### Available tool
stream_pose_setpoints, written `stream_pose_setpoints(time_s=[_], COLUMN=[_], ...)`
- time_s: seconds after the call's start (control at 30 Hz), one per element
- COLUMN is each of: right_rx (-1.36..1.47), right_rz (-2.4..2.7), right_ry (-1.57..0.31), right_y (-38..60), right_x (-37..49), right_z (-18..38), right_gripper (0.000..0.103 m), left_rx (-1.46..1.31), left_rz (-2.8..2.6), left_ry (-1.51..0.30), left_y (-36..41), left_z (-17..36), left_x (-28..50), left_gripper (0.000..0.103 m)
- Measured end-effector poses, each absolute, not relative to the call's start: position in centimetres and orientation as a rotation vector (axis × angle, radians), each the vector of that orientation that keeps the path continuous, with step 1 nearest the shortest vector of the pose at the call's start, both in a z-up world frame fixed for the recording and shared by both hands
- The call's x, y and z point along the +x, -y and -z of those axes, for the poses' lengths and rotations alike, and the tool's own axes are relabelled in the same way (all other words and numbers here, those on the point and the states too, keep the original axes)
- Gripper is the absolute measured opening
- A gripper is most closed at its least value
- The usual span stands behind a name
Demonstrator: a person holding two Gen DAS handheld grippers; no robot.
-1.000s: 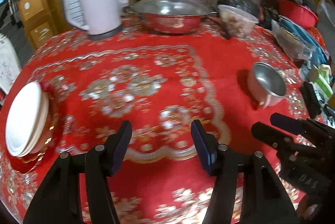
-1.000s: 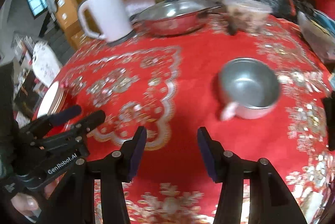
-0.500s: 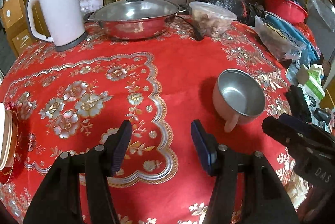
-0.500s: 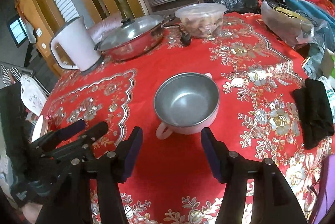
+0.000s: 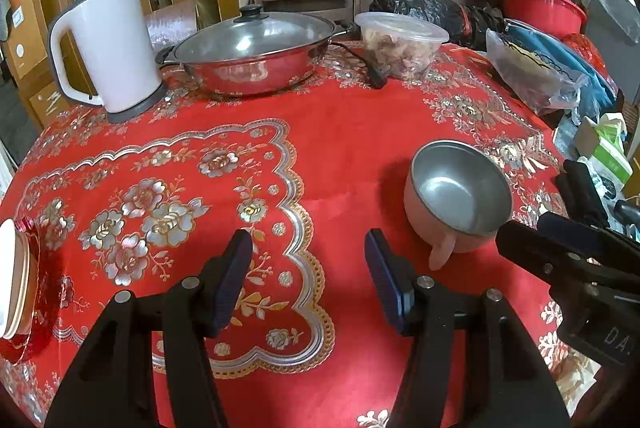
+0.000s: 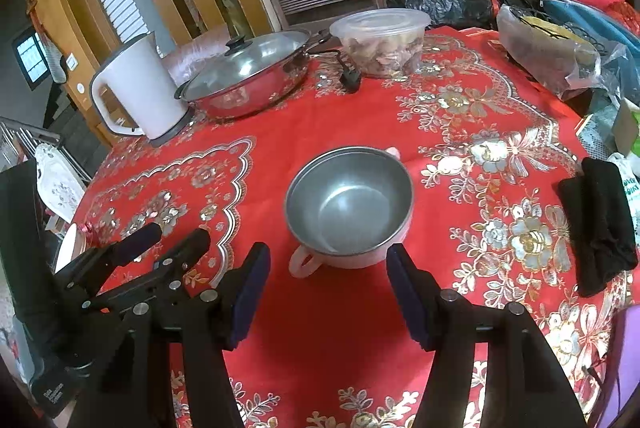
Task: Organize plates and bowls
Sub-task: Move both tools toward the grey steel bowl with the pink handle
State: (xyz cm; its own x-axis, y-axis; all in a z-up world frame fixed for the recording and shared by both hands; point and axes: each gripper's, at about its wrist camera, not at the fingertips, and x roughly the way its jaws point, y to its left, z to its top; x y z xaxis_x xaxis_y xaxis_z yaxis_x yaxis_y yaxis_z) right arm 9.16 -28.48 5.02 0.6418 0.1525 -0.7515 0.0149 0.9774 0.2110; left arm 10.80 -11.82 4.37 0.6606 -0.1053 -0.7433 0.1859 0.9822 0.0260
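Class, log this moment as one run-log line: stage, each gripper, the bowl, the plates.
stage: approach | right gripper: open, fingers flank bowl, no contact | left gripper: open, empty | plates: stacked at table's left edge

A red floral-clothed table (image 5: 340, 132) carries a kettle (image 5: 114, 44), lidded pan (image 5: 252, 52), food tub (image 5: 402, 42), metal bowl (image 6: 350, 204) and stacked plates (image 5: 14, 280).

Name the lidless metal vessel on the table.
The pink-sided bowl, open and empty before the right gripper. The pan at the back wears a glass lid.
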Motion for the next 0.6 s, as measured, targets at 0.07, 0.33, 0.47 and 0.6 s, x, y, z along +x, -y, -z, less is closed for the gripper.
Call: stream_pose_setpoints(time_s=[0.07, 0.33, 0.47, 0.6], right_rx=[0.207, 0.230, 0.231, 0.241], right_rz=[-0.071, -0.045, -0.033, -0.022], right_ry=[-0.873, -0.875, -0.885, -0.897], right_y=[28.9, 30.8, 31.5, 32.2], right_x=[9.2, 10.0, 10.6, 11.3], right_z=[-5.1, -5.2, -4.9, -4.2], right_gripper=[0.063, 0.064, 0.064, 0.064], left_rx=[0.109, 0.108, 0.114, 0.121], left_rz=[0.165, 0.185, 0.190, 0.194], left_ry=[-0.833, -0.831, -0.827, -0.824], left_y=[12.2, 13.8, 14.7, 15.4], left_z=[-4.4, -4.3, -4.2, -4.0], left_x=[11.0, 12.2, 12.8, 13.5], left_gripper=[0.057, 0.057, 0.057, 0.057])
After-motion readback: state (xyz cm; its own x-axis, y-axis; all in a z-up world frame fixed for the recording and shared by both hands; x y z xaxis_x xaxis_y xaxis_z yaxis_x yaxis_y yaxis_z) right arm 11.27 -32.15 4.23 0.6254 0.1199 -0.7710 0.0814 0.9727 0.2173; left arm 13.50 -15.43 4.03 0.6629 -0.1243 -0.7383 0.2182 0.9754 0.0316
